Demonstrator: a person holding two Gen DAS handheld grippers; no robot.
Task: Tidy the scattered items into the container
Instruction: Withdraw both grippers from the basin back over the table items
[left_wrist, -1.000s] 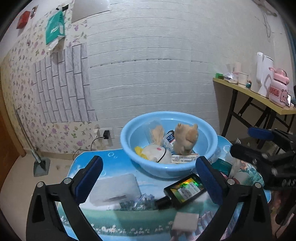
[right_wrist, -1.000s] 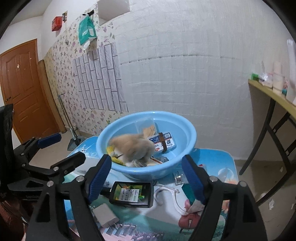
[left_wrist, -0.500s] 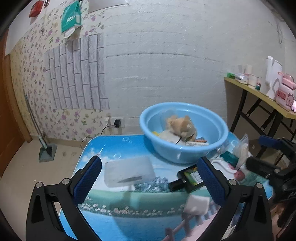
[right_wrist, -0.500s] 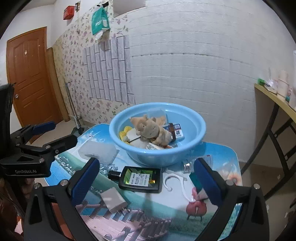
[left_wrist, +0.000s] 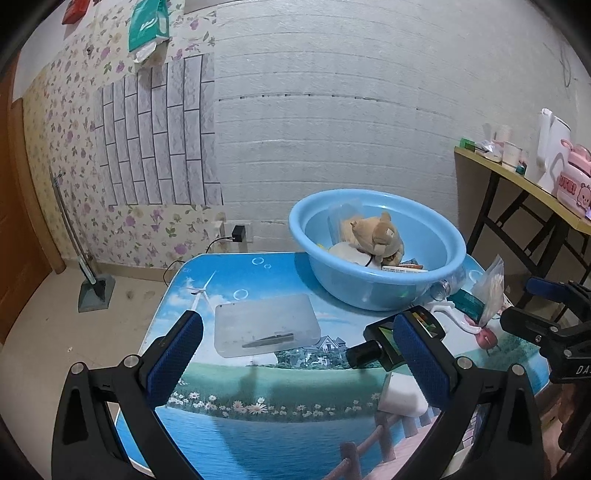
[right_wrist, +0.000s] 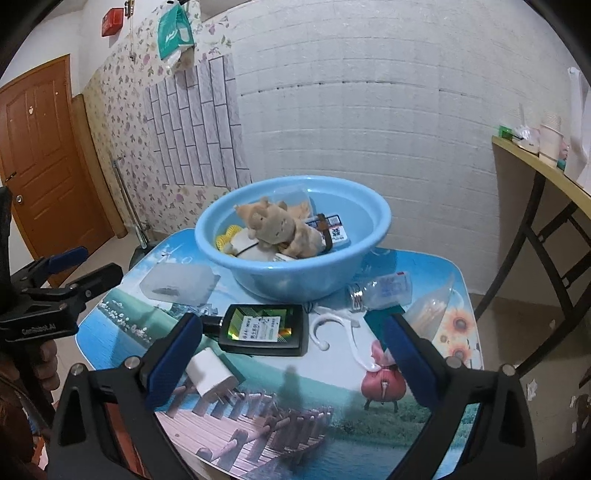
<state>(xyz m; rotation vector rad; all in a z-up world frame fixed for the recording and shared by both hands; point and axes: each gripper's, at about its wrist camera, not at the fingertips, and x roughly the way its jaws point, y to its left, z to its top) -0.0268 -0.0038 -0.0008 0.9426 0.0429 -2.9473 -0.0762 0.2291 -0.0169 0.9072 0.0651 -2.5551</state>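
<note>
This is a room in a home, plainly furnished. One wall is painted white brick (left_wrist: 332, 110); the wall beside it carries floral wallpaper (right_wrist: 122, 110) with a patch of grey brick-pattern panels (left_wrist: 159, 140) stuck over it. A brown panelled wooden door (right_wrist: 44, 162) with a round knob stands at the left. A green pack of tissues (right_wrist: 173, 31) hangs high on the wall, and a black charger (left_wrist: 238, 233) sits in a wall socket near the floor. A yellow-topped folding side counter (left_wrist: 517, 181) holds a white kettle (left_wrist: 550, 147), paper cups and a pink cartoon bottle (left_wrist: 576, 184). A low counter with a printed landscape cover (right_wrist: 295, 387) carries a light blue plastic basin (right_wrist: 295, 280) with a tan plush toy (right_wrist: 280, 225) in it.
</note>
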